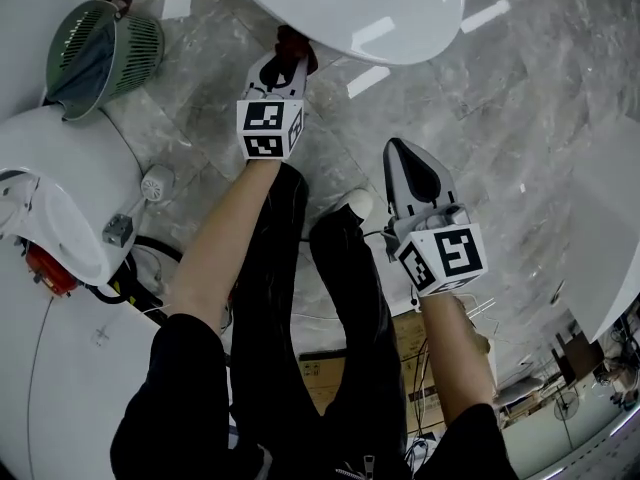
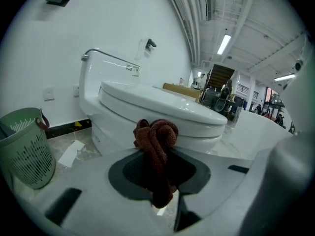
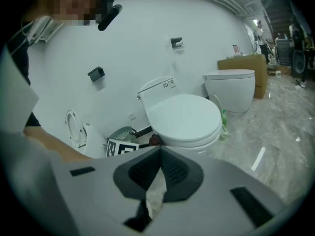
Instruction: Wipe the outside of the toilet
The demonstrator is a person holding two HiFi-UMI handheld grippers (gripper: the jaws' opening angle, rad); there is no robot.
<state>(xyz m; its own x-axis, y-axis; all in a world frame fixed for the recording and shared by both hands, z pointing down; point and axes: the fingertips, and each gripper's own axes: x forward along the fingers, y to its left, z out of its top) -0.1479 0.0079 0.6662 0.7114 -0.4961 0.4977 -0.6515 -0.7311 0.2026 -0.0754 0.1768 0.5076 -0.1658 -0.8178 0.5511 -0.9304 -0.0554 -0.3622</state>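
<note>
**Left gripper holds cloth at toilet bowl; right gripper idle**

The left gripper (image 1: 283, 63) has its fingers clamped on a bunched red-brown cloth (image 2: 156, 136), which stands up between them in a knotted wad. In the head view the cloth sits at the lower edge of the white ceramic toilet (image 1: 370, 8), under the overhang of the closed lid. In the left gripper view it lies directly in front of the bowl, just below the seat rim. Whether cloth and bowl are actually touching cannot be confirmed from either view.

The right gripper (image 1: 396, 158) is held well apart from the toilet, over the grey marbled floor (image 1: 500, 98). Its fingers are closed together with nothing between them, and it points toward the toilet's front.

A green slotted plastic basket (image 1: 100, 53) stands on the floor beside the toilet, on the person's left.
</note>
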